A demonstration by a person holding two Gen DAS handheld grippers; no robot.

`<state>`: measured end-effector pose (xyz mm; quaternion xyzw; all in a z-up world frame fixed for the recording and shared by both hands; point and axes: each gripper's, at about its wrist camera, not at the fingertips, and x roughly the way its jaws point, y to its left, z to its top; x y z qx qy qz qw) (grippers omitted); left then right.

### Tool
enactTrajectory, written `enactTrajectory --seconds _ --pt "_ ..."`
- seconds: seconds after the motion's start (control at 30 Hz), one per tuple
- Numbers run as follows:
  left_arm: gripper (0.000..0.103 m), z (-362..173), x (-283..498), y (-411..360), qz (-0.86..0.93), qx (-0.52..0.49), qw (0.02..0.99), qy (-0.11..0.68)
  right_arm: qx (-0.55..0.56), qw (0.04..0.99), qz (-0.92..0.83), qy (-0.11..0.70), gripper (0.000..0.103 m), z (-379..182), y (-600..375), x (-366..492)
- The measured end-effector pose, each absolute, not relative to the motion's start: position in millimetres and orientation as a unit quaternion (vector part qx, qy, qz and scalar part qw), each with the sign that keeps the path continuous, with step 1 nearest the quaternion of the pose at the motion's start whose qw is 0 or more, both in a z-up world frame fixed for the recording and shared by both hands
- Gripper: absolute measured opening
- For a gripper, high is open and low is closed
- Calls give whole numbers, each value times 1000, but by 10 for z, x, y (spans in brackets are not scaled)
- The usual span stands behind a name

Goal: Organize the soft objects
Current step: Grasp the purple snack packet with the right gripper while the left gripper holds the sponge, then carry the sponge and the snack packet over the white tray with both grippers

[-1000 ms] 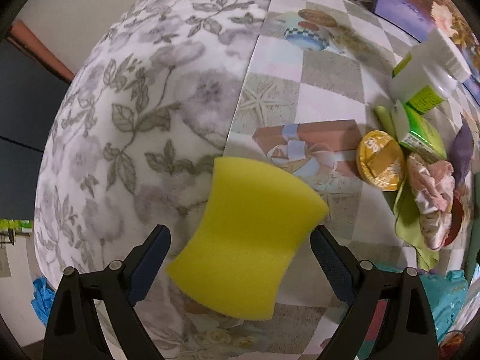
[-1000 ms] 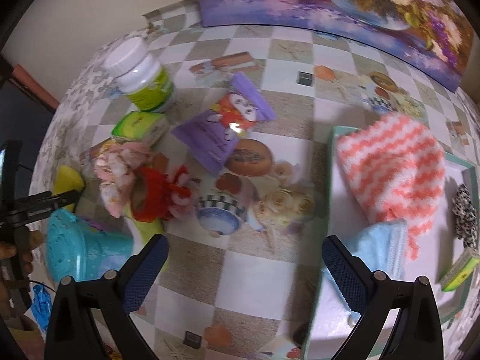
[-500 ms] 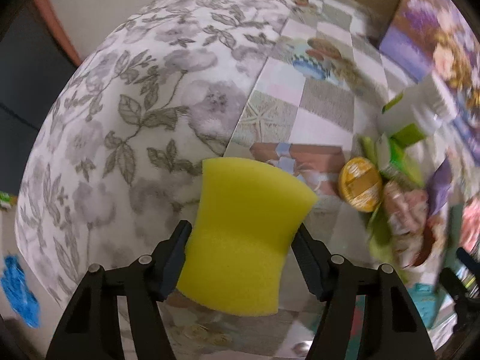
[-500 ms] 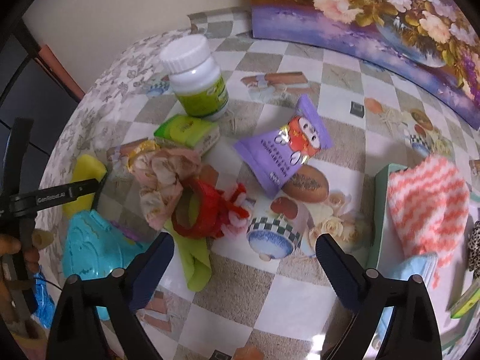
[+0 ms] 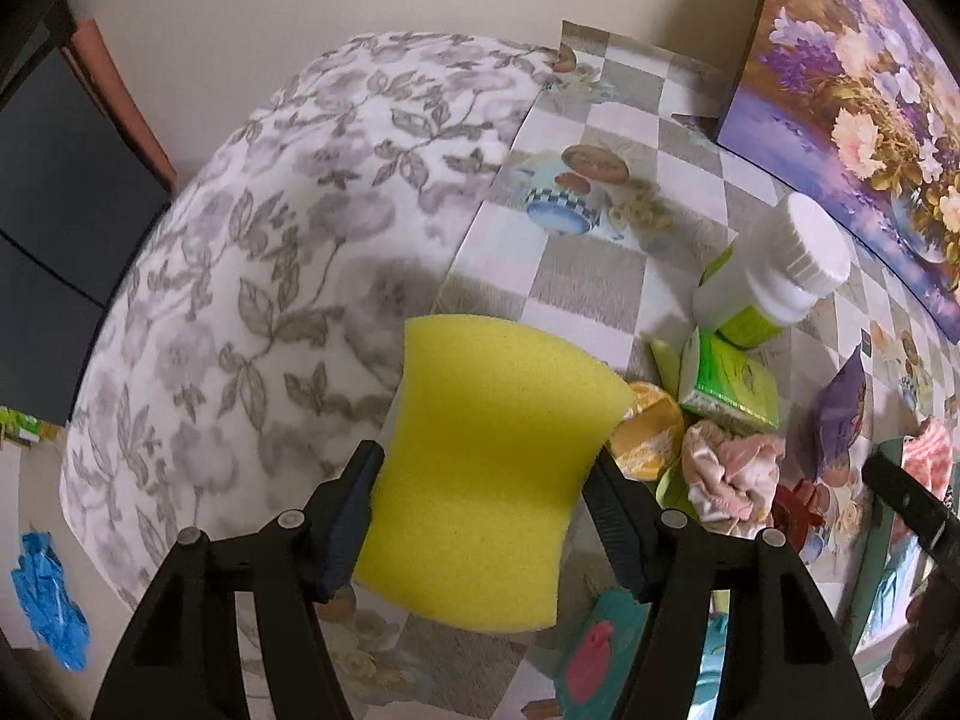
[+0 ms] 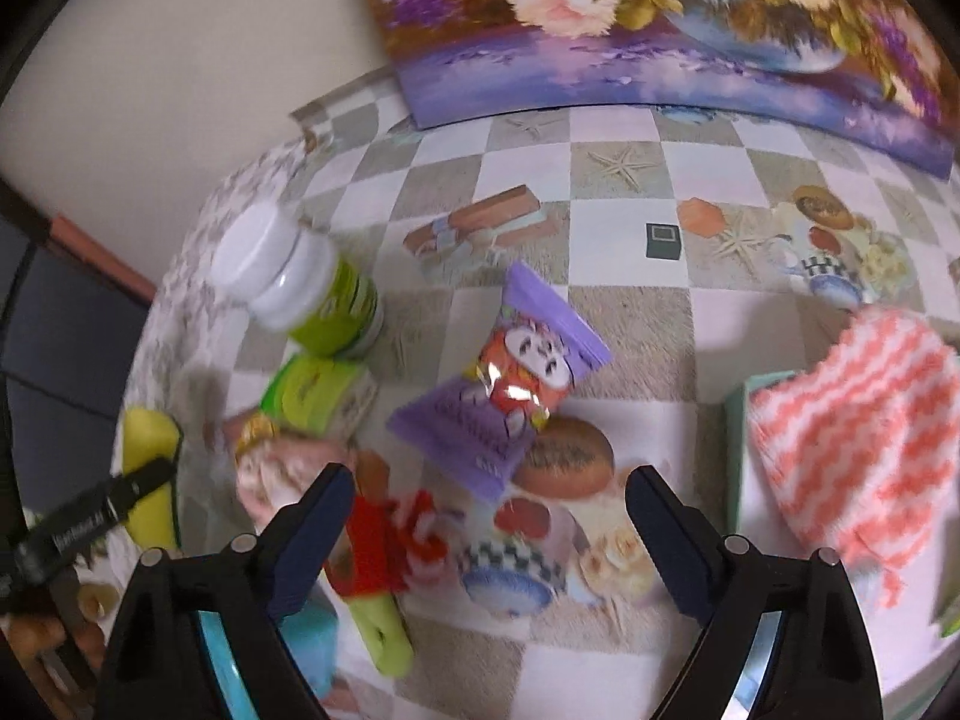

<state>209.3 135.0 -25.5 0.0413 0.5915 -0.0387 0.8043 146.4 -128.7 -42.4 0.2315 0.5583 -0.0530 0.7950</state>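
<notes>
My left gripper (image 5: 486, 516) is shut on a yellow sponge (image 5: 492, 450) and holds it above the table's left end; the sponge also shows at the left in the right wrist view (image 6: 150, 468). My right gripper (image 6: 486, 534) is open and empty above the clutter, over a red fuzzy item (image 6: 390, 540) and near a purple snack packet (image 6: 510, 384). A crumpled pink cloth (image 5: 732, 474) lies right of the sponge. A coral-and-white knitted cloth (image 6: 852, 438) lies in a teal tray (image 6: 735, 456) at the right.
A white-capped green bottle (image 5: 774, 276), a green box (image 5: 732, 384), a yellow lid (image 5: 654, 432) and a teal plastic item (image 6: 306, 648) crowd the checkered table. A floral painting (image 6: 660, 18) leans at the back. A floral cloth (image 5: 270, 276) covers the left end.
My left gripper closed on the yellow sponge and lifted it off the table. My right gripper moved left and closer over the clutter, away from the tray.
</notes>
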Motion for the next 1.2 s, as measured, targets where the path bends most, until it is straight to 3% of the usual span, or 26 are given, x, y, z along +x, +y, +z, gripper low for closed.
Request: enactTrajectory --seconds 0.27,0.47,0.63,0.7,0.8,1.2 --pt "68 -264 2323 1336 -28 61 805 589 271 782 -68 557 93 -595 -1440 1686" --pt "68 -302 2425 1294 -26 71 803 591 274 781 -65 558 86 -665 -1479 1801" --pt "68 -350 2465 1276 -22 74 801 594 269 780 -60 562 72 -746 -1462 1846" --pt "68 -363 2470 1274 -20 75 799 596 266 782 -56 562 57 -754 -1455 1846" --pt "68 -372 2463 1277 -19 75 798 597 267 782 -45 561 44 -760 -1445 1842" --pt "68 -143 2330 1257 11 74 802 592 253 796 -26 549 41 -445 -1461 1607"
